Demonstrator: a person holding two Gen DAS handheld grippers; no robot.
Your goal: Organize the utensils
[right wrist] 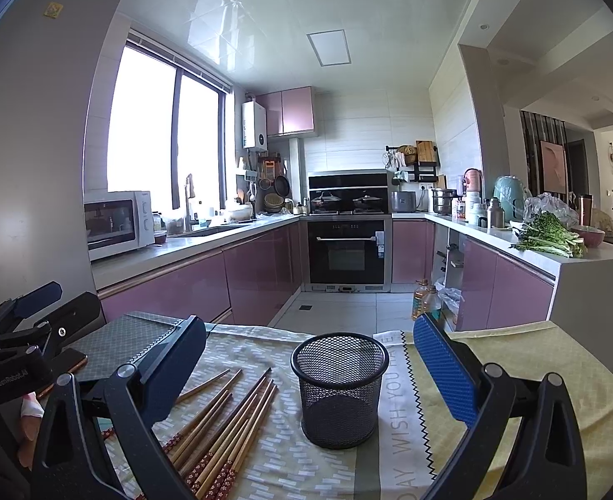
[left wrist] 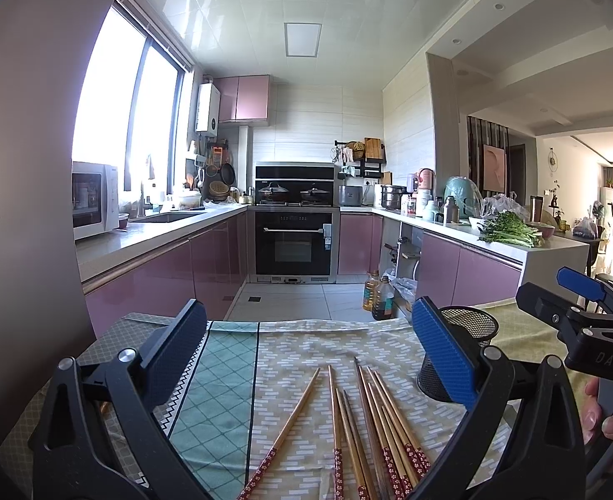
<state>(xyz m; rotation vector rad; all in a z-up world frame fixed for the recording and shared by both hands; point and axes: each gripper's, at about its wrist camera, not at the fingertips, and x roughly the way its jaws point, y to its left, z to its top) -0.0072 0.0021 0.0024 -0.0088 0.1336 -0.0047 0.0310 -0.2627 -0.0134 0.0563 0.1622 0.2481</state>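
Observation:
Several wooden chopsticks with red patterned ends [left wrist: 373, 421] lie loose on the cloth-covered table [left wrist: 298, 346]; they also show in the right wrist view [right wrist: 227, 421]. A black mesh cup [right wrist: 340, 387] stands upright and empty to their right, partly hidden behind my left finger in the left wrist view [left wrist: 469, 329]. My left gripper [left wrist: 306, 346] is open and empty above the chopsticks. My right gripper [right wrist: 306, 358] is open and empty, with the cup between its fingers' line of sight. The right gripper also shows at the right edge of the left wrist view [left wrist: 585, 308].
The table carries patterned cloths, green at left [left wrist: 215, 391] and yellow at right [right wrist: 535, 354]. A phone [right wrist: 67, 364] lies at the table's left. Beyond are oil bottles on the floor [left wrist: 379, 296], purple kitchen cabinets [left wrist: 152, 279], an oven [left wrist: 294, 241] and a counter with greens [left wrist: 510, 229].

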